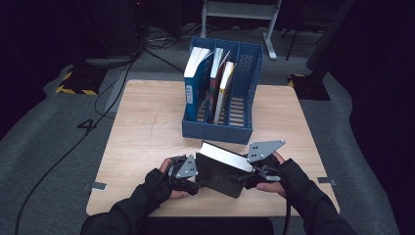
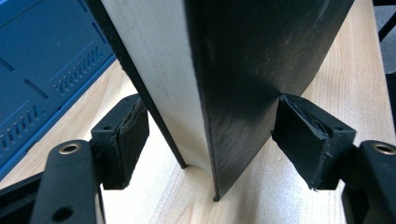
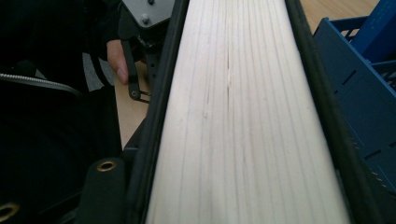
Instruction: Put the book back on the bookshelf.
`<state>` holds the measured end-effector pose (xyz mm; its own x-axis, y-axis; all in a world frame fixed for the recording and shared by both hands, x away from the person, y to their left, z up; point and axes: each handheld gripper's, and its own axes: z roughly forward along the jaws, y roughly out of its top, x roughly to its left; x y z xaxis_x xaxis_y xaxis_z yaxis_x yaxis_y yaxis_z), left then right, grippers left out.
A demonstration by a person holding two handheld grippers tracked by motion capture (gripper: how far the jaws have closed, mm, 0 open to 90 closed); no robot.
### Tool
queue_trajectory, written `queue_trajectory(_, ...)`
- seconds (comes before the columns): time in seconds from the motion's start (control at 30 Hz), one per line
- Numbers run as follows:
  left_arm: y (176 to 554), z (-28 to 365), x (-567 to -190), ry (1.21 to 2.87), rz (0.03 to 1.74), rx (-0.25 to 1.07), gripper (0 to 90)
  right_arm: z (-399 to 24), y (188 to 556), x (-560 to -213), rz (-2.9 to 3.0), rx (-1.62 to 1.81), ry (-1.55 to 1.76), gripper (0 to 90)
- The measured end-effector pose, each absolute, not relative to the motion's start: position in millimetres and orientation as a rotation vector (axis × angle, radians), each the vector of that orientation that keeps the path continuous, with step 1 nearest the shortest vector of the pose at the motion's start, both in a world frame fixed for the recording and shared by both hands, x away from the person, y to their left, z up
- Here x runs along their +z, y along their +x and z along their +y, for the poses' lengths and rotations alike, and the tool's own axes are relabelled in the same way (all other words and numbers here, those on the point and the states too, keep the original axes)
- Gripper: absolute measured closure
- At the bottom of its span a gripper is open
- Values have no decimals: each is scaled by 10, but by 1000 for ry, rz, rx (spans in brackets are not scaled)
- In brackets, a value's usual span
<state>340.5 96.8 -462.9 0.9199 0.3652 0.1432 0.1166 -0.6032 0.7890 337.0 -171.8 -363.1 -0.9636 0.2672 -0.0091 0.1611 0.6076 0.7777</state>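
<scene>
A wooden table [image 1: 147, 127] carries a blue file rack [image 1: 222, 129] at its far middle, with three books [image 1: 215, 78] standing in its left compartments, and nearer the person a black book [image 1: 222, 171] stands tilted on its lower edge, pale page block up, just in front of the rack. The right gripper [image 1: 249, 177] grips the book's right end, its jaws set against both covers along the pages [image 3: 243, 121]. The left gripper [image 2: 210, 140] straddles the book's lower left corner with jaws apart: one pad touches the black cover [image 2: 252, 70], the other stands just clear.
</scene>
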Motion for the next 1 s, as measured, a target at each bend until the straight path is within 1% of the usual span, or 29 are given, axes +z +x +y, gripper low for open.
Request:
queue_trajectory(0.13,3390,1100,-4625,2230,391,381,279,-1724,3352,-3648,2683,1324,393,431)
queue_trajectory(0.23,3365,1241,-4662,2260,437,364,253,-1714,3338,-3652,2674,1331,396,435)
queue_trajectory(0.3,3359,1379,-4717,2287,485,348,227,-1703,3327,-3648,2659,1327,423,458)
queue_trajectory(0.33,3359,1379,-4717,2287,485,348,225,-1701,3322,-3641,2651,1326,450,475)
queue_trajectory(0.4,3387,1577,-4783,2281,581,318,216,-1692,3309,-3608,2637,1301,462,499)
queue_trajectory(0.47,3416,1671,-4812,2281,605,276,208,-1667,3301,-3585,2633,1291,464,507)
queue_trajectory(0.5,3434,1721,-4839,2275,611,238,227,-1654,3300,-3572,2633,1283,465,509)
queue_trajectory(0.53,3434,1721,-4839,2275,611,238,236,-1654,3300,-3572,2633,1283,465,509)
queue_trajectory(0.6,3478,1776,-4896,2284,664,244,240,-1622,3299,-3536,2628,1276,470,515)
queue_trajectory(0.8,3557,1832,-4961,2309,704,277,208,-1649,3349,-3439,2612,1245,515,524)
queue_trajectory(0.93,3580,1844,-4996,2321,723,263,210,-1740,3347,-3344,2569,1225,538,527)
queue_trajectory(1.0,3586,1837,-5002,2319,725,267,197,-1802,3345,-3322,2562,1216,553,528)
